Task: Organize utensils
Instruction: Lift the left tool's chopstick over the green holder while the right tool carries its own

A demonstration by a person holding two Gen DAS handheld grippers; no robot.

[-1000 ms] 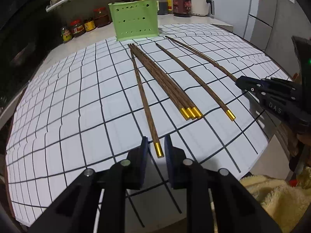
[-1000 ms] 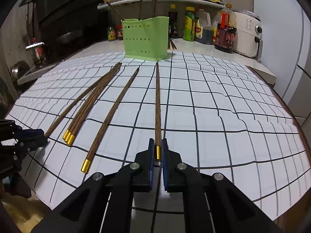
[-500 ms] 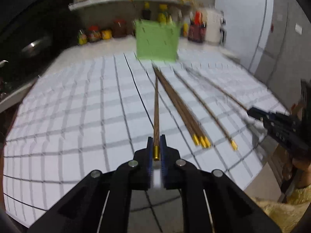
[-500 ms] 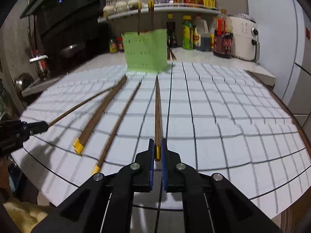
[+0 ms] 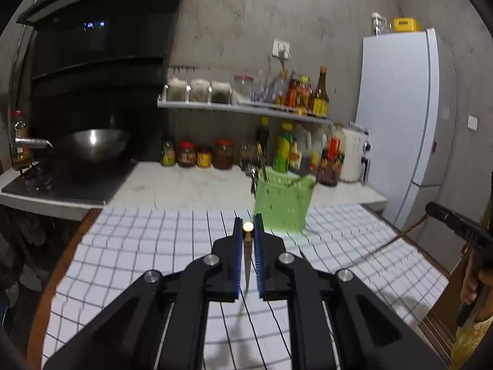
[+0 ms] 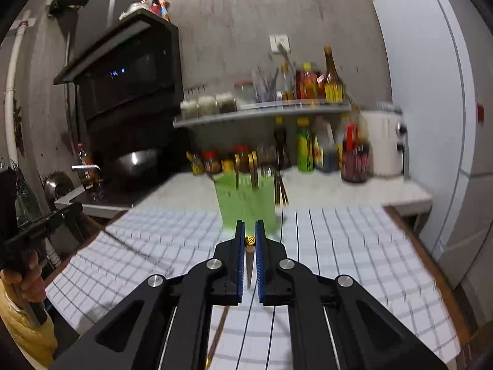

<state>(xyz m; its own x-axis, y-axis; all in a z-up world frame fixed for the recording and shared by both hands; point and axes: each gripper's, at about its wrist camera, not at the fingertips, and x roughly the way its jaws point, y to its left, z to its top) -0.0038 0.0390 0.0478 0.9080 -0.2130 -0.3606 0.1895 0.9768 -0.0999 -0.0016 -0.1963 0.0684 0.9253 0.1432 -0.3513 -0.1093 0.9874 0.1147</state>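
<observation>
White gridded mat point(image 5: 160, 246) is covering the table, its wooden edge point(image 5: 46, 293) showing along the left side and near the right corner; broad bare squares are lying between the grippers and the far edge. Grey counter point(image 5: 191, 185) is running behind that far edge, crowded with jars and bottles, a tall fridge point(image 5: 400, 123) closing in the right side. Green perforated holder point(image 6: 246, 206) is standing at the table's far edge, smeared by motion blur, chopsticks sticking up inside it. Left gripper point(image 5: 248, 231) is clamping one chopstick point(image 5: 247, 228) by its gold-capped end, the shaft hanging down between the blue pads and mostly hidden. Right gripper point(image 6: 250, 240) is pinching a second chopstick point(image 6: 249, 241) the same way, gold cap facing the lens. Another chopstick point(image 6: 218, 333) is lying on the mat near the front edge, partly cut off by the right gripper's arms.
</observation>
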